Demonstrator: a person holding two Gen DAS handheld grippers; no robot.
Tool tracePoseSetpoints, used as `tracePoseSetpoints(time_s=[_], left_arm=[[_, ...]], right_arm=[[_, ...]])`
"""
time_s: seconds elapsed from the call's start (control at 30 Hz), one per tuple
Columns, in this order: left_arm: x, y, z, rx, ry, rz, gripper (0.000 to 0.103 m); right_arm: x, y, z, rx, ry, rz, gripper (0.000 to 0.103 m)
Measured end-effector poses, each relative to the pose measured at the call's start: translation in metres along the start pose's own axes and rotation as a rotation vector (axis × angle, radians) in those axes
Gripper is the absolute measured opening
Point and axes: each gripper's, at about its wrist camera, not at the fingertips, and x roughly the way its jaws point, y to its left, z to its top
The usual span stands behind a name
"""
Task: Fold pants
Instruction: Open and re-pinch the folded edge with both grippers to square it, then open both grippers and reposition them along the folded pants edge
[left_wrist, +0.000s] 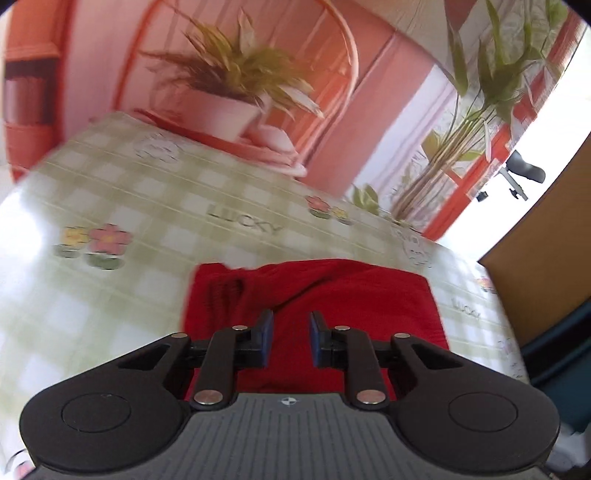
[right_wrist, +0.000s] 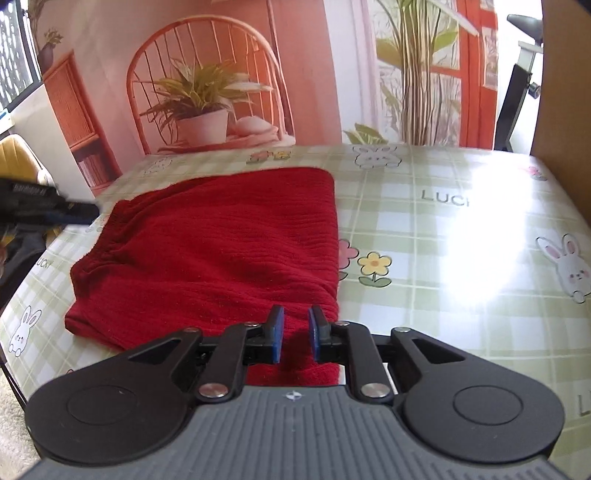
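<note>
Red pants (right_wrist: 221, 251) lie folded in a rough rectangle on the table with the green checked cloth (right_wrist: 443, 229), elastic waistband at the left. They also show in the left wrist view (left_wrist: 332, 306). My right gripper (right_wrist: 296, 332) is open, empty, just above the pants' near right corner. My left gripper (left_wrist: 291, 338) is open, empty, over the near side of the pants. The left gripper also shows blurred at the left edge of the right wrist view (right_wrist: 48, 210), beside the waistband.
A printed backdrop with a chair and potted plant (right_wrist: 199, 107) stands behind the table. A brown board (right_wrist: 565, 110) rises along the right side. A yellow chair (right_wrist: 18, 155) stands at the far left. A black stand (right_wrist: 517, 81) is at the back right.
</note>
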Motion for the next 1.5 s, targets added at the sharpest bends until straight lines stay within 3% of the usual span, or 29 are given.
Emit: tracePoseSetpoints(time_s=[0.13, 0.23, 0.47, 0.63, 0.7, 0.73, 1.07, 1.23, 1.37, 1.5], left_arm=[[0.040, 0.004, 0.005, 0.008, 0.046, 0.050, 0.021], [0.062, 0.014, 0.003, 0.008, 0.060, 0.111, 0.011], [0.063, 0.011, 0.003, 0.041, 0.060, 0.110, 0.009], [0.039, 0.012, 0.003, 0.039, 0.079, 0.083, 0.027], [0.029, 0.005, 0.002, 0.081, 0.071, 0.113, 0.048], [0.024, 0.003, 0.001, 0.100, 0.065, 0.140, 0.052], [0.001, 0.023, -0.004, 0.049, 0.081, 0.150, 0.060], [-0.004, 0.038, -0.007, 0.005, 0.087, 0.119, 0.067], [-0.007, 0.052, -0.009, -0.046, 0.092, 0.072, 0.082], [-0.002, 0.061, -0.012, -0.080, 0.112, 0.032, 0.082]], right_arm=[[0.014, -0.011, -0.006, 0.022, 0.049, 0.001, 0.017], [0.017, -0.016, -0.012, 0.041, 0.062, 0.006, 0.017], [0.018, -0.016, -0.011, 0.030, 0.071, 0.013, 0.017], [0.011, -0.018, -0.007, 0.062, 0.047, 0.025, 0.027], [0.009, -0.019, -0.004, 0.069, 0.032, 0.025, 0.029], [0.008, -0.019, -0.003, 0.072, 0.027, 0.024, 0.031], [0.006, -0.017, 0.007, 0.084, -0.007, 0.023, 0.035], [0.008, -0.017, 0.008, 0.089, -0.002, 0.028, 0.036], [0.014, -0.021, 0.010, 0.106, 0.016, 0.037, 0.038], [0.020, -0.025, 0.013, 0.112, 0.019, 0.039, 0.041]])
